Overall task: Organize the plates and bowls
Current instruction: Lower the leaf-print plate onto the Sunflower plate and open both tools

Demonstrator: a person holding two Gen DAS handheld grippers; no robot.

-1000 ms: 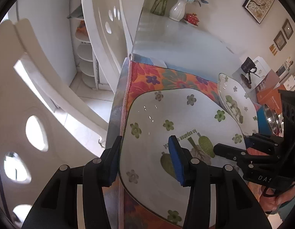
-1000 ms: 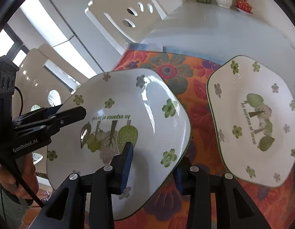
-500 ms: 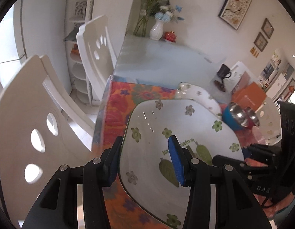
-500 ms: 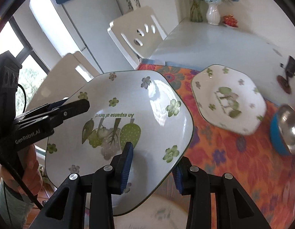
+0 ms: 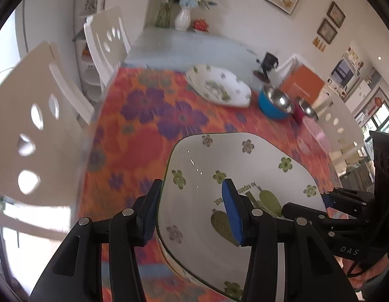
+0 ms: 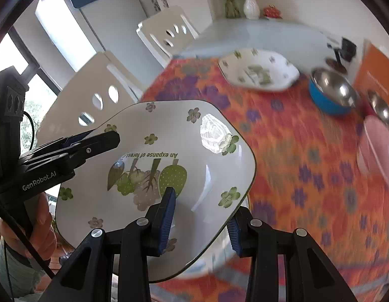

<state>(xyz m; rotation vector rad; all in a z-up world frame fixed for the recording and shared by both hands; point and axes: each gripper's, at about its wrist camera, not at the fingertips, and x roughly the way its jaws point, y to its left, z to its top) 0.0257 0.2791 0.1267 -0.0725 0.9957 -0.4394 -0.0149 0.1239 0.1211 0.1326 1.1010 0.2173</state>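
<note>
Nearest to us, both tools clamp the same white plate (image 5: pixel 244 166), which we hold up above the flowered orange cloth (image 5: pixel 144 130) on the tabletop (image 5: pixel 194 47). Our left tool (image 5: pixel 191 209) pinches the plate's left rim, one blue pad (image 5: pixel 232 211) lying on the upper face and the other finger under the edge; our right tool (image 6: pixel 199 216) grips the opposite rim the same way, one pad on the face and one below. The plate (image 6: pixel 154 166) is scattered with small green and mauve flowers and carries a picture of green trees with the printed line "An expanse of forest", which reads upside down from our side. In the right wrist view the left tool (image 6: pixel 103 138) reaches in over the plate's far-left edge, its black body marked "GenRobot.AI", with a hand (image 6: pixel 31 229) wrapped round the handle below it. In the left wrist view the right tool (image 5: pixel 327 201) shows at the plate's right edge, its body lettered "DAS". Beyond the held plate, across a stretch of bare cloth, a second plate (image 5: pixel 217 85) of the same pattern lies on the cloth. Just to the right of that one sits a blue bowl (image 5: pixel 274 103) with a steel inside, and further right another steel bowl (image 5: pixel 306 108) and a pink one (image 5: pixel 312 138), blurred. Behind them stands an orange box (image 5: pixel 302 85) whose writing is too blurred to read. Left of the held plate are white chairs (image 5: pixel 106 42), and at the tabletop's far end a white vase (image 5: pixel 182 20) of flowers.
</note>
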